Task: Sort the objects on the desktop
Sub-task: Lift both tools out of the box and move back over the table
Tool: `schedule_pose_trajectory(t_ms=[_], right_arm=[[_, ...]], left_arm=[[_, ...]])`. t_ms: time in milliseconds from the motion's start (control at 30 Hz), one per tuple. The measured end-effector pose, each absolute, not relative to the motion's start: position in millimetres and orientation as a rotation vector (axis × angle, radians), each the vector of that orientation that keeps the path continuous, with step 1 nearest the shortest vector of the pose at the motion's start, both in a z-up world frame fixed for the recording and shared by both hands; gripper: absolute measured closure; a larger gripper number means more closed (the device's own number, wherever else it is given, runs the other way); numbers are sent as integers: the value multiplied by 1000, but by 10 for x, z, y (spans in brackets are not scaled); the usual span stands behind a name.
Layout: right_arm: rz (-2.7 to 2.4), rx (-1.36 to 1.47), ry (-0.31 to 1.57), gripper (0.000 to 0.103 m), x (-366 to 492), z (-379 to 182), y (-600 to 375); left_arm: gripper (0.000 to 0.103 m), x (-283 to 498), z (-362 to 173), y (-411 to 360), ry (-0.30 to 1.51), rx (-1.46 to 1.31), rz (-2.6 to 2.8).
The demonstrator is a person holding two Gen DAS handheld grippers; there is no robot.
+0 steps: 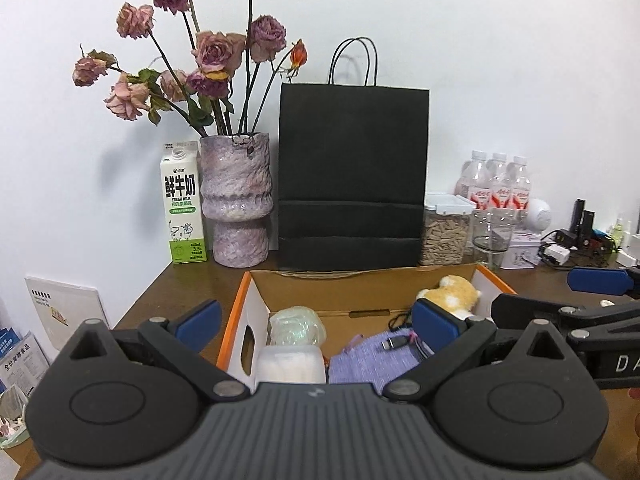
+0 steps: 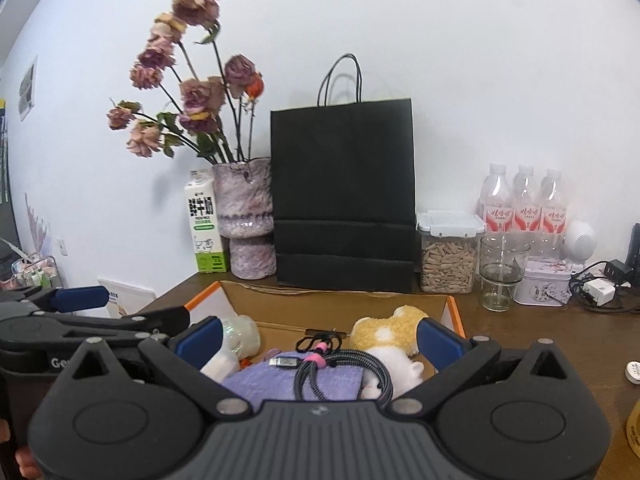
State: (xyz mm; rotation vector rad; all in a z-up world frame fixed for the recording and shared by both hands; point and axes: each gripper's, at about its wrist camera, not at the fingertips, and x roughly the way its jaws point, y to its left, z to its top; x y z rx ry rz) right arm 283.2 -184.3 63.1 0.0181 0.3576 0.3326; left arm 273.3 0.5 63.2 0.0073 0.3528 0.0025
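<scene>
Cardboard box (image 2: pixel 454 312) on the brown table (image 2: pixel 540 332), holding a plush toy (image 2: pixel 394 330), a coiled cable (image 2: pixel 340 366) on a purple cloth (image 2: pixel 260 380), and a clear wrapped bundle (image 1: pixel 296 326). Left gripper (image 1: pixel 316 322) and right gripper (image 2: pixel 320 338) both hover over the box, fingers spread wide, nothing held. Risks, as judged: the cable's loops may snag a descending finger; the two grippers sit close together and may collide; the drinking glass (image 2: pixel 500 274) stands just beyond the box.
</scene>
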Motion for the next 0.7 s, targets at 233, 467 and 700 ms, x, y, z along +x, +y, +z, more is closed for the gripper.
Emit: schedule_pose_trajectory(t_ms=[233, 467, 700], right_arm=[[340, -9, 367, 0, 2372, 538, -1865], [344, -35, 409, 0, 1998, 313, -1892], [352, -60, 472, 0, 1774, 77, -1853]], left_arm=[[0, 2295, 619, 36, 347, 27, -14], [0, 1928, 484, 115, 374, 30, -19], [0, 1702, 270, 200, 434, 29, -17]])
